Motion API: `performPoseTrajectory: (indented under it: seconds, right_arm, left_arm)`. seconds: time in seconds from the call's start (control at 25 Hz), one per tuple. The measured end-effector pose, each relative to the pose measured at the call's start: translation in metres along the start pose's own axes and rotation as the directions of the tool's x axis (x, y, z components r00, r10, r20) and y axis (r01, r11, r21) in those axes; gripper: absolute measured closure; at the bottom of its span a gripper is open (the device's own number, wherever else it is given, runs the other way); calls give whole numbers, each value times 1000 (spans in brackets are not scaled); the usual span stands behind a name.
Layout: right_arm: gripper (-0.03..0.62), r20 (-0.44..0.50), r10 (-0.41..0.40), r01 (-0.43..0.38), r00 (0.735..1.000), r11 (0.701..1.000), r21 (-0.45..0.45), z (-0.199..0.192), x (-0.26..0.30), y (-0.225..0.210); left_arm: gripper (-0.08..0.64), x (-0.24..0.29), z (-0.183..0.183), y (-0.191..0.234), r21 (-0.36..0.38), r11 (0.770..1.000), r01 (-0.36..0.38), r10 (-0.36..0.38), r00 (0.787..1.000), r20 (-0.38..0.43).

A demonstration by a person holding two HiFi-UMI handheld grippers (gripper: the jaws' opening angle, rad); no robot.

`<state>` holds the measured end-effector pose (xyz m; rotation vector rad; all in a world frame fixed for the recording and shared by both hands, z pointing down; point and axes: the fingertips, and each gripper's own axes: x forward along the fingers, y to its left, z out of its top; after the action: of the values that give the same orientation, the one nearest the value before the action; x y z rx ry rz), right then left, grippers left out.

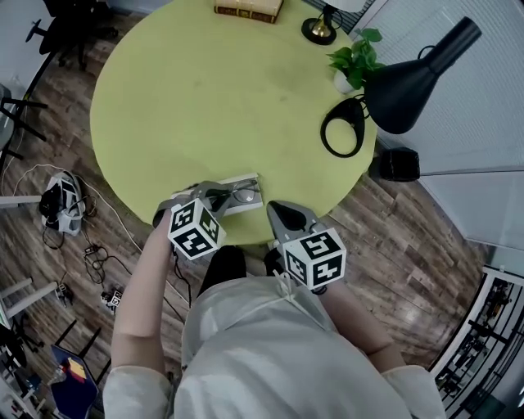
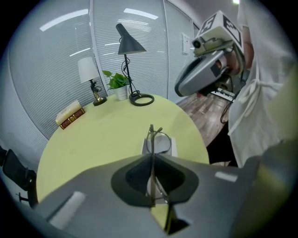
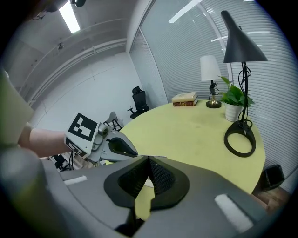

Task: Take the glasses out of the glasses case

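Round yellow-green table [image 1: 205,90] on a wood-plank floor, slatted blinds behind. White glasses case [image 1: 242,207] lies at the table's near edge, right in front of the person. Glasses [image 1: 244,195] are directly over the case, thin wire frame, one round lens showing above the white. Left gripper [image 1: 219,195] sits at the case's left end; its own view has both jaws pressed together on the frame, which runs edge-on up through the seam, with the lens just past the tips and the case below it. Cannot tell whether the glasses touch the case or hang clear of it. Right gripper [image 1: 278,211] hovers just right of the case, off the table's edge, apart from the glasses; its jaws are closed on each other with nothing between them. Far across the table from the case: a black desk lamp [image 1: 409,78] with ring base, a potted plant [image 1: 356,57] beside it, a small brass-footed lamp [image 1: 319,29] and a book [image 1: 248,8]. Cables and gear lie on the floor left of the case.
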<state>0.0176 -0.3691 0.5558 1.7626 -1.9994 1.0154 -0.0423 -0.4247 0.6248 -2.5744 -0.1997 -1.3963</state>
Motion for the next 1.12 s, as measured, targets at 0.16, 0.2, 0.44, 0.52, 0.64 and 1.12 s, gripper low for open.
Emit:
performPoseTrajectory:
  seconds: [0.16, 0.2, 0.44, 0.52, 0.64, 1.12]
  right_arm:
    - [592, 21, 16, -15, 1000, 999, -30, 11, -7, 9]
    - [592, 28, 20, -19, 999, 999, -38, 14, -8, 12]
    - [592, 73, 41, -35, 996, 996, -84, 33, -17, 30]
    - [592, 86, 46, -38, 995, 995, -93, 37, -20, 33]
    - [592, 100, 55, -45, 993, 994, -103, 42, -24, 38]
    - [592, 209, 62, -21, 976, 981, -194, 68, -44, 65]
  left_arm:
    - [540, -22, 10, -2, -8, 999, -53, 53, 998, 30]
    - [540, -29, 13, -2, -24, 997, -70, 71, 996, 45]
    - [540, -77, 30, 4, -187, 965, -185, 217, 962, 168]
    - [540, -93, 35, 9, -254, 941, -225, 279, 939, 203]
    - [540, -119, 43, 16, -364, 889, -277, 381, 889, 254]
    - [538, -229, 50, 32, -724, 563, -398, 771, 568, 287]
